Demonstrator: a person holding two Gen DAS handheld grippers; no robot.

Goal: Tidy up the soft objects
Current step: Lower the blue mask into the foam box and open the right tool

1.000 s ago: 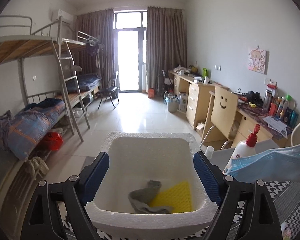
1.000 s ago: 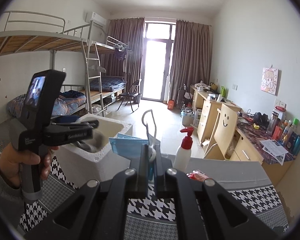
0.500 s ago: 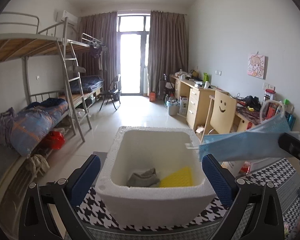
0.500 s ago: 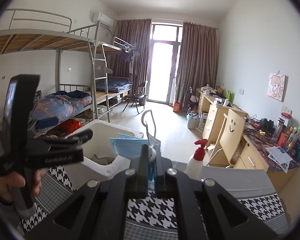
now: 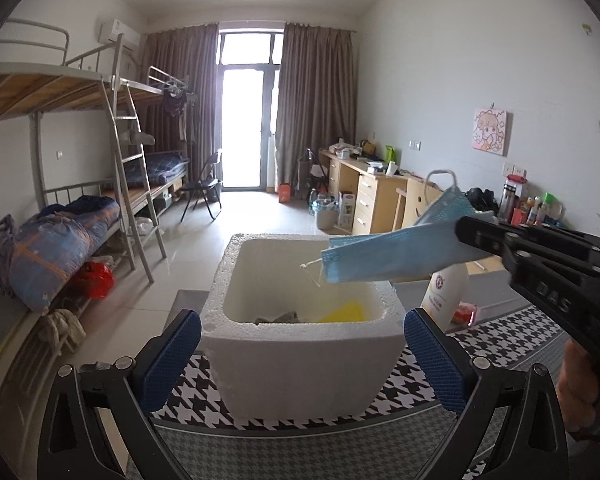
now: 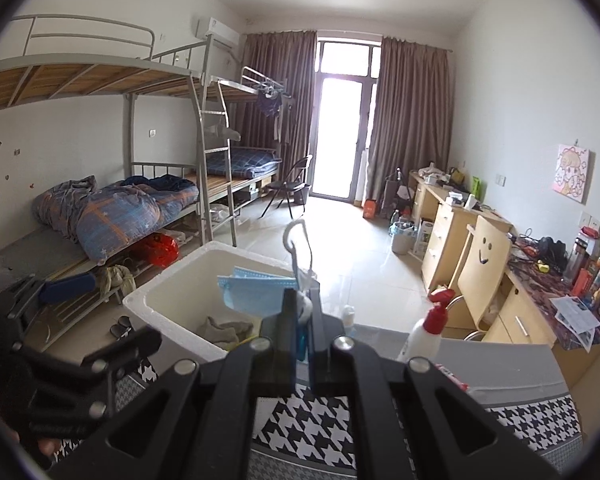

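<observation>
A white foam box (image 5: pixel 300 360) stands on the houndstooth-covered table (image 5: pixel 500 352). Inside it lie a grey sock (image 5: pixel 278 317) and a yellow cloth (image 5: pixel 342 312). My left gripper (image 5: pixel 302 356) is open wide, its blue pads on either side of the box's near wall without touching it. My right gripper (image 6: pixel 300 308) is shut on a blue face mask (image 6: pixel 256 290), which hangs over the box's (image 6: pixel 172 300) opening. From the left wrist view the mask (image 5: pixel 392 248) reaches in from the right above the box rim, its ear loop standing up.
A white pump bottle with a red top (image 6: pixel 426 330) and a small red packet (image 5: pixel 466 313) sit on the table right of the box. Bunk beds (image 5: pixel 60 220) line the left wall, desks (image 5: pixel 364 200) and a chair the right.
My left gripper has drawn back from the box and opened wider, so the box now stands farther in front. My right gripper has carried the mask leftwards to above the box.
</observation>
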